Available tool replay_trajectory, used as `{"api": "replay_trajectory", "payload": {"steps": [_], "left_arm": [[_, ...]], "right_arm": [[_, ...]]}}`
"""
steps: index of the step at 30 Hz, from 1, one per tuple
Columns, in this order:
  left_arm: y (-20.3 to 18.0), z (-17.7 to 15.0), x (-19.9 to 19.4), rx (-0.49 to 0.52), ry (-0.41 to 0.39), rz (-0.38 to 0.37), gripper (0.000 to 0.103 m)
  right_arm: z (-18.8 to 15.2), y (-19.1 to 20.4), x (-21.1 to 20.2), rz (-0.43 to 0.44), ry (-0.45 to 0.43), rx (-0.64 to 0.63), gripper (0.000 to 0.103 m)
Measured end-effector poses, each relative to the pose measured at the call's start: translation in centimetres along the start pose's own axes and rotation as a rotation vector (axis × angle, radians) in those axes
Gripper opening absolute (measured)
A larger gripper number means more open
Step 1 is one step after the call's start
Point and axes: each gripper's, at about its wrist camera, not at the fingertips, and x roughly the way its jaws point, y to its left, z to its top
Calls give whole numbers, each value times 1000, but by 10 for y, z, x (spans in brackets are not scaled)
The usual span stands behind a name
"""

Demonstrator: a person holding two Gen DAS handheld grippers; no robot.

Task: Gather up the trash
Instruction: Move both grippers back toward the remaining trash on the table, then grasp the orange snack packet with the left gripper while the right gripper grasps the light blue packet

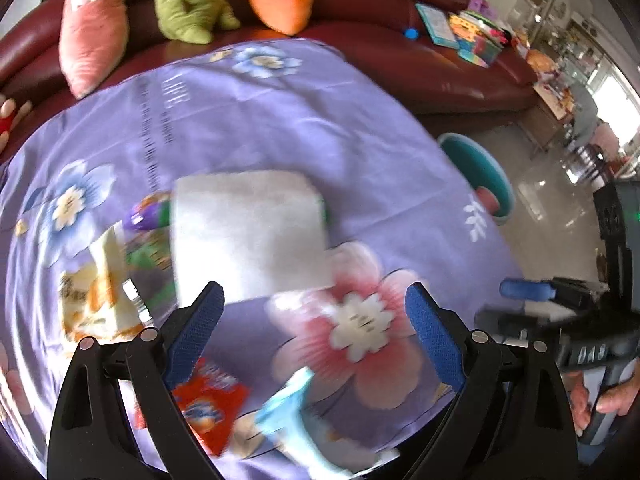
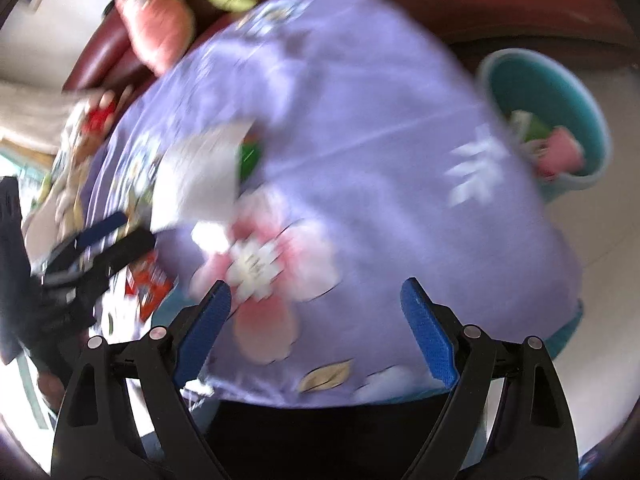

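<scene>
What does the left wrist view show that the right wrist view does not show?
Only the left wrist view shows the light blue wrapper near the table edge and the books on the sofa. Only the right wrist view shows the trash inside the teal bin: a green piece and a pink piece. Both show the white tissue, the red wrapper, the purple floral tablecloth and both open grippers, left and right.

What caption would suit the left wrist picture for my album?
Open left gripper hovers over a white tissue and wrappers on a purple flowered cloth, teal bin beside the table.
</scene>
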Motion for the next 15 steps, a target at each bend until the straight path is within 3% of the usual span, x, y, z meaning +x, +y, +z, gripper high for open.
{"api": "replay_trajectory", "payload": {"steps": [7,15], "left_arm": [[60,-31,-16,-103,-12,29,92],[113,-64,-27,-206,-14,55,92]], "right_arm": [[-26,70,36,56,138,-148,83],[-46,120,61,97,221,-246,83]]}}
